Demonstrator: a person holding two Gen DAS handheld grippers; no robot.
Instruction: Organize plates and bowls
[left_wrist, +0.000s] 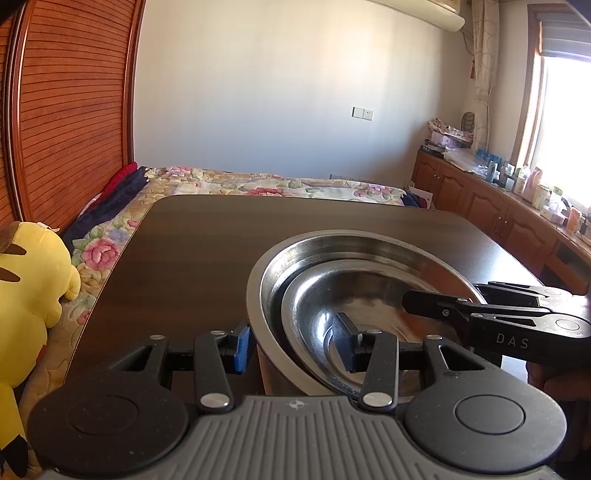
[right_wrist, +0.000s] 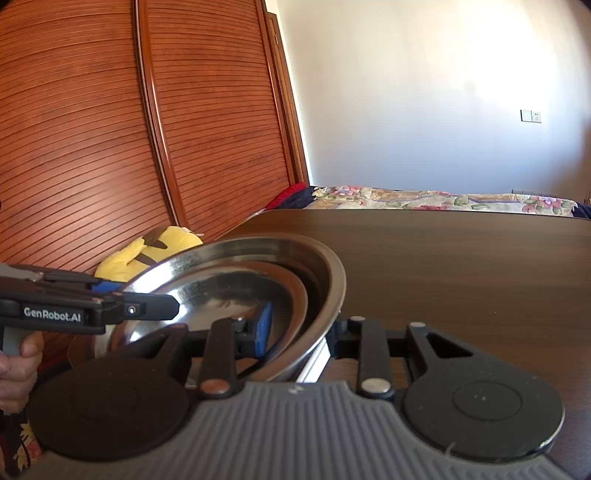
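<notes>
Left hand-held gripper (left_wrist: 291, 345) angled slightly down, blue pads straddling near-left rim of steel bowl (left_wrist: 314, 258), clamped on the wall. Right hand-held gripper (right_wrist: 301, 326) same tilt, pinching the bowl's right rim, one pad inside. Smaller shiny round plate (left_wrist: 369, 295) tilted inside bowl. Bowl at near right of dark wood-grain surface (left_wrist: 192, 243). Yellow plush (left_wrist: 29, 280) left, on floral bed.

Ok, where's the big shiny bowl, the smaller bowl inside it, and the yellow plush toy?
big bowl (left_wrist: 295, 251), left wrist view, inner wall.
smaller bowl (left_wrist: 314, 288), left wrist view, inside wall.
yellow plush toy (left_wrist: 33, 280), left wrist view, body.
</notes>
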